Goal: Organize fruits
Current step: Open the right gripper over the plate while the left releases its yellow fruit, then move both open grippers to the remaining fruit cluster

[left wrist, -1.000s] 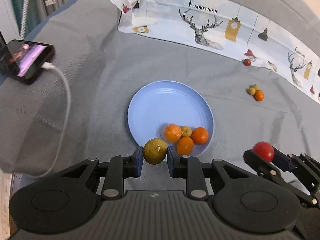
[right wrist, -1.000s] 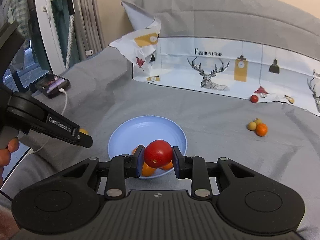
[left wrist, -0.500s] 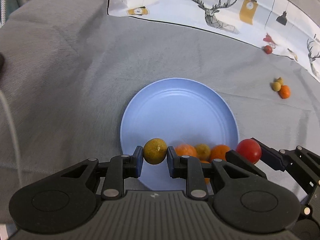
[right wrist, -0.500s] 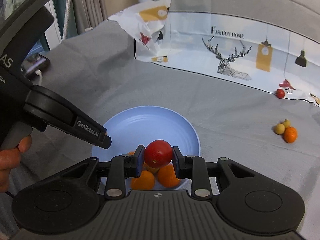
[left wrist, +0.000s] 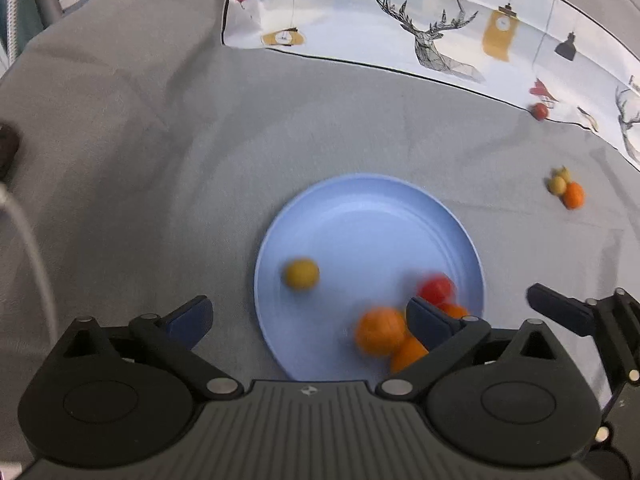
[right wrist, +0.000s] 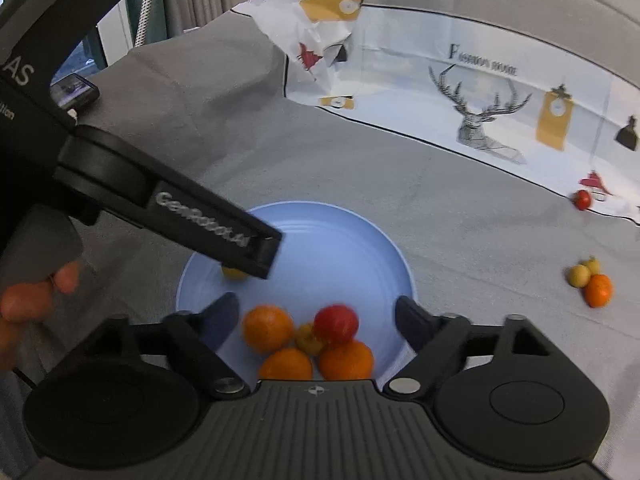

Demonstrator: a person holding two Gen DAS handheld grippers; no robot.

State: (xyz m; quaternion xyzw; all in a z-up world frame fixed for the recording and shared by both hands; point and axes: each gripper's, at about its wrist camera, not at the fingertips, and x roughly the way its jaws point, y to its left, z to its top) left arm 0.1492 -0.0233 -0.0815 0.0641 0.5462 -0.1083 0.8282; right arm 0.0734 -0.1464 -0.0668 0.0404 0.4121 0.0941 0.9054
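Over the blue plate [left wrist: 360, 208], the left gripper [left wrist: 308, 322] partly hides the blurred yellow fruit [right wrist: 234, 272] in the right wrist view. Both point steeply down, jaws opening, nothing between; the right gripper [right wrist: 316, 318] hangs above the red tomato [right wrist: 335, 322] among oranges [right wrist: 267, 328].

The left tool [left wrist: 308, 318] is matte black plastic: a ribbed grey-black housing with a small emblem at its front edge, 2 round discs at either side, and angular linkage arms pinned with silver screws. Its fingers [left wrist: 188, 316] carry dark blue pads. The right tool [right wrist: 318, 320] has the same build, ribbed housing, 2 discs and silver pivots. From the right wrist view, the left tool's arm bears silver "GenRobot.AI" lettering, and its grey handle sits in the person's hand [right wrist: 24, 304].
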